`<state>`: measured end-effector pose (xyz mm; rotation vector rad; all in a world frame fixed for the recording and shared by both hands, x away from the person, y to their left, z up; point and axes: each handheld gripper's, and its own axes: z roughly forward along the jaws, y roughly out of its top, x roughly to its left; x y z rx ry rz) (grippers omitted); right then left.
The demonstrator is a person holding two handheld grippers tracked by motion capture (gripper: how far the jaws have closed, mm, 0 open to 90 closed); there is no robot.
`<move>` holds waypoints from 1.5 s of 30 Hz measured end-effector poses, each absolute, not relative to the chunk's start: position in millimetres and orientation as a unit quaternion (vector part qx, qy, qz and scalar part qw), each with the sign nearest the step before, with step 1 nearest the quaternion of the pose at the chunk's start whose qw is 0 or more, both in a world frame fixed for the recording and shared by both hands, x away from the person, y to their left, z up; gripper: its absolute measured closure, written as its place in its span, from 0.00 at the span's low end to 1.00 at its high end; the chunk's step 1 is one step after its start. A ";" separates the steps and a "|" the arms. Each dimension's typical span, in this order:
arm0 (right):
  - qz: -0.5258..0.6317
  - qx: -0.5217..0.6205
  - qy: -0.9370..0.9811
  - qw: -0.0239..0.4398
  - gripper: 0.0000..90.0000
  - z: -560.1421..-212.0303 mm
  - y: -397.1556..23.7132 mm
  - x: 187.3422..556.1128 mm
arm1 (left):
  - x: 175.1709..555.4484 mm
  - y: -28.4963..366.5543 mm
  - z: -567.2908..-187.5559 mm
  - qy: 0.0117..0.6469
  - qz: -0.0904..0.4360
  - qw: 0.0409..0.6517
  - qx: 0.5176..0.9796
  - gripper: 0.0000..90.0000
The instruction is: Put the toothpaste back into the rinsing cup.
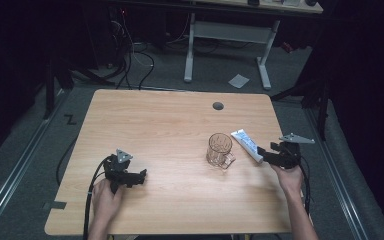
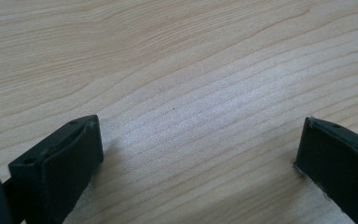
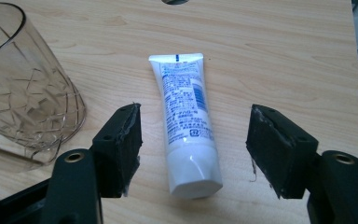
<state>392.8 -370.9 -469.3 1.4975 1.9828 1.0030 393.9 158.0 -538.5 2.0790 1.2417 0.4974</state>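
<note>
Wooden table (image 1: 170,130); white desk frame (image 1: 227,35) behind; paper scrap (image 1: 238,80) on floor.

Black two-jaw grippers (image 1: 275,156), grey triangular plates, black cables

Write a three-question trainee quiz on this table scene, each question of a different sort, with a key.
1. True or false: the white tube lies between the right gripper jaws, untouched by either pad.
2. Which thing stands closest to the tube? A. glass mug B. a plate C. a bottle
3. Fill in: the left gripper has only bare ____ between its jaws.

Key: 1 true. 2 A. 3 table.
</note>
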 end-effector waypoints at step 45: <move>0.274 0.516 0.785 0.204 0.41 -470.1 -330.6 473.6 | 393.5 158.1 -538.4 0.475 0.190 0.328 0.794 0.01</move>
